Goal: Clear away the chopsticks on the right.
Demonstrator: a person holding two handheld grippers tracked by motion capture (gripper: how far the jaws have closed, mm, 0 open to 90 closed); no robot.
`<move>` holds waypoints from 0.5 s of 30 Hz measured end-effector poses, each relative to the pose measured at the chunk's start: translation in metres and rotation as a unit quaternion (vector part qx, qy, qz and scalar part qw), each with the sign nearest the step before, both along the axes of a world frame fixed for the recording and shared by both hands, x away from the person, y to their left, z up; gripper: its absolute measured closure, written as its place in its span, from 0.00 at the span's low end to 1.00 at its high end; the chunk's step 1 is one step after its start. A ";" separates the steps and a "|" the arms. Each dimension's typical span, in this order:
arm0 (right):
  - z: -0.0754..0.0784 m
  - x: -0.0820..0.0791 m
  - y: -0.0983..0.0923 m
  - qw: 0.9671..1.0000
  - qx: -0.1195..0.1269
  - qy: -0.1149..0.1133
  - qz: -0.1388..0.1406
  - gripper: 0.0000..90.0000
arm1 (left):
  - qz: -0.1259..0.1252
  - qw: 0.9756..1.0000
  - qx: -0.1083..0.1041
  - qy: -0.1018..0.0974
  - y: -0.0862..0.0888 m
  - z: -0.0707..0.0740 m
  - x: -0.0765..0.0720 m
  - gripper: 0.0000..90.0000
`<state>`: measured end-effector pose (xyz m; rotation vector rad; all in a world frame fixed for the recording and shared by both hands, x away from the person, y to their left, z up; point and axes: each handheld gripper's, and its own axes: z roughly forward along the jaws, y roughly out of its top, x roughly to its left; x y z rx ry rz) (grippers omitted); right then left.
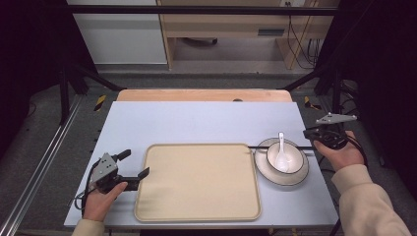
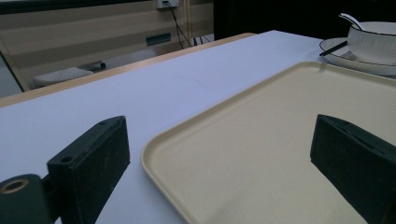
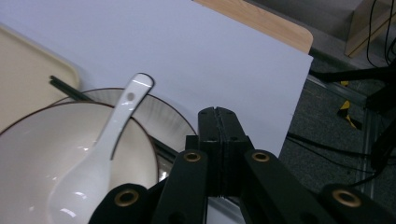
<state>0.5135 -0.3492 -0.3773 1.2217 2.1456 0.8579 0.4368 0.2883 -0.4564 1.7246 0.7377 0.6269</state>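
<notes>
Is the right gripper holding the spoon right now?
No. The right gripper has its jaws shut on nothing, while the spoon rests in the bowl.

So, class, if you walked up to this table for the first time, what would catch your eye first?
The big beige tray in the middle of the pale table, bare of anything. Next, to its right, the white bowl on a plate, with a white spoon standing in it. The left gripper straddles the tray's near-left corner, jaws wide apart.
</notes>
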 end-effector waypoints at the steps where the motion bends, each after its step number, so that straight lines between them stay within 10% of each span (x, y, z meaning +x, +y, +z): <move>1: -0.002 0.002 -0.001 1.000 0.008 0.004 -0.007 1.00 | 0.001 1.000 0.001 0.001 0.001 0.000 0.000 0.05; 15: -0.039 0.030 -0.026 0.998 0.010 0.038 -0.049 1.00 | -0.003 1.000 0.009 0.005 -0.002 -0.003 0.002 0.05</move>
